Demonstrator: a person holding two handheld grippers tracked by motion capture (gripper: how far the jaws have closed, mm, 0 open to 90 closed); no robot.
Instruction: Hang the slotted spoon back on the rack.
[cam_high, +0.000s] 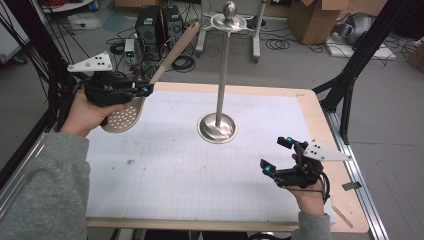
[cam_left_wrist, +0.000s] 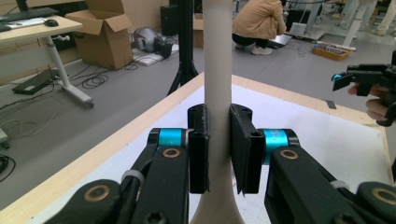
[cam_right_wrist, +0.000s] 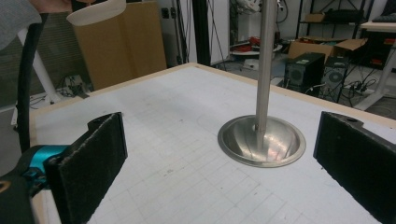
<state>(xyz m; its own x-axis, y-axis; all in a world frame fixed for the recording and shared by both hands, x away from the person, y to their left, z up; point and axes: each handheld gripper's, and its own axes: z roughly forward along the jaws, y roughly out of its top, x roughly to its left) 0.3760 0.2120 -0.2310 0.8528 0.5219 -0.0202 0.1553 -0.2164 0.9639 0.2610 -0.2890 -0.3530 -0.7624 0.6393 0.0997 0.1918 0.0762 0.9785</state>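
Above the surface's left edge, had the skimmer lifted by its wooden handle, clamped between the left gripper's fingers, but not yet hung on the metal stand, while kept the right gripper's fingers wide and empty.

Pale beige handle and perforated, dot-patterned steel bowl on the slotted spoon. Shiny silver all over the metal stand, ball at twelve o'clock included. White with a faint grey grid across the mat, light wood along the desk rim. Black with cyan accents on the left gripper and the right gripper, white dotted plates on top. Grey on the sleeve.
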